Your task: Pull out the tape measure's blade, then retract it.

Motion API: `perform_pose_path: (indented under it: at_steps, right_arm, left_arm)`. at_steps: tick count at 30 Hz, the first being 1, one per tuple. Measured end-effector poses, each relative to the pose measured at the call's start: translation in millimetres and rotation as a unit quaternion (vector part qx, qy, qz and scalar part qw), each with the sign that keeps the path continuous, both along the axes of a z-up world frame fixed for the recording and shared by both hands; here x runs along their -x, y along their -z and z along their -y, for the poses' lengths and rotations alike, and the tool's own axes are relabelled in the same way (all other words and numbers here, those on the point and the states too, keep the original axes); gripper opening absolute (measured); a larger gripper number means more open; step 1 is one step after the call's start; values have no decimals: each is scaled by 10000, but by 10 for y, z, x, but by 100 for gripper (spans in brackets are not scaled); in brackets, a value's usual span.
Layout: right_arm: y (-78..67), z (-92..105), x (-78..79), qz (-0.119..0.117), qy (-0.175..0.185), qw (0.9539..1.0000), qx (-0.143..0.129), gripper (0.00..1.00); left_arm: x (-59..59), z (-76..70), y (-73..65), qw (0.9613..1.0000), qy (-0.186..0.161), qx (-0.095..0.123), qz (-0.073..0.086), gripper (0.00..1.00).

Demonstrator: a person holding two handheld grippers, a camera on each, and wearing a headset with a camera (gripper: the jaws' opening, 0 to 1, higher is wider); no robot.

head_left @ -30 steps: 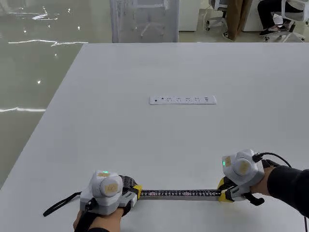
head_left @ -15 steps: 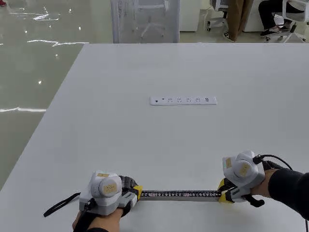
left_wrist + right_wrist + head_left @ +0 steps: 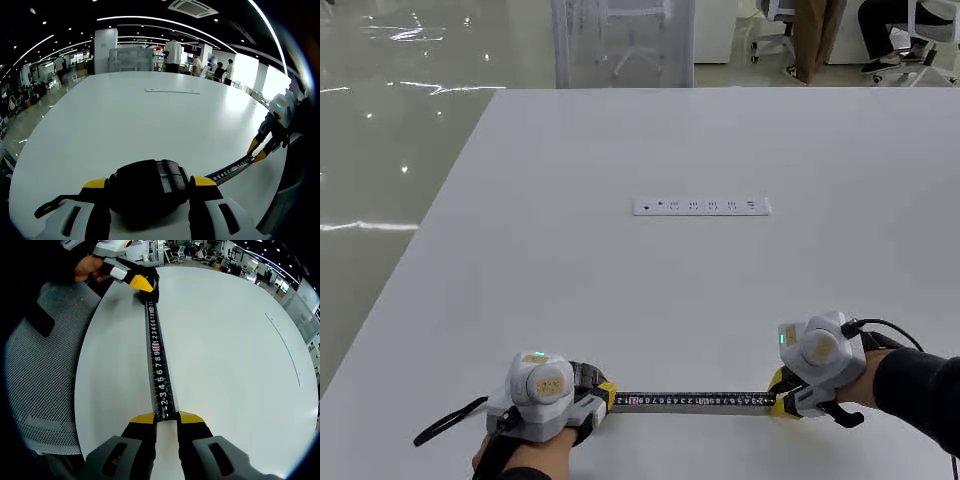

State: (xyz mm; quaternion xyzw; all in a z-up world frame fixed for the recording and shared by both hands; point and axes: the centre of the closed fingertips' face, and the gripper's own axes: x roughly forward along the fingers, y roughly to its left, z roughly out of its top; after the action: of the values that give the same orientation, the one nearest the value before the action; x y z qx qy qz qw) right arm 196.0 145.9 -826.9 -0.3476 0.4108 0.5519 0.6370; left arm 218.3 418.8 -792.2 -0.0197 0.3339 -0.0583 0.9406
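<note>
No real change in the last second: blade (image 3: 157,355) is out the same length and right tongs (image 3: 166,417), clamped on its tip, only bobbed. Left tongs (image 3: 149,182) are clamped on the tape measure case (image 3: 145,200). Blade lies flat on the tabletop (image 3: 720,300), near edge. Pull-out looks done, retract next.

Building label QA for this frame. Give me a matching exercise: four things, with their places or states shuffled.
1 tape case
2 blade
3 power strip
4 strap

A lies alone in the middle of the table
B clamped in the left gripper
C tip pinched by the right gripper
D trails loose on the table

Pairs: 1-B, 2-C, 3-A, 4-D
</note>
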Motion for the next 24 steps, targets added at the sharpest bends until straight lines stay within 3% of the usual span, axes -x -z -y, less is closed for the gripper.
perform_pose_path:
  at_steps: [24]
  right_arm:
    - [-3,-69,-15,-46,9,10000,-14,12]
  left_arm:
    - [-4,4,-1,10000,27,21,-15,59]
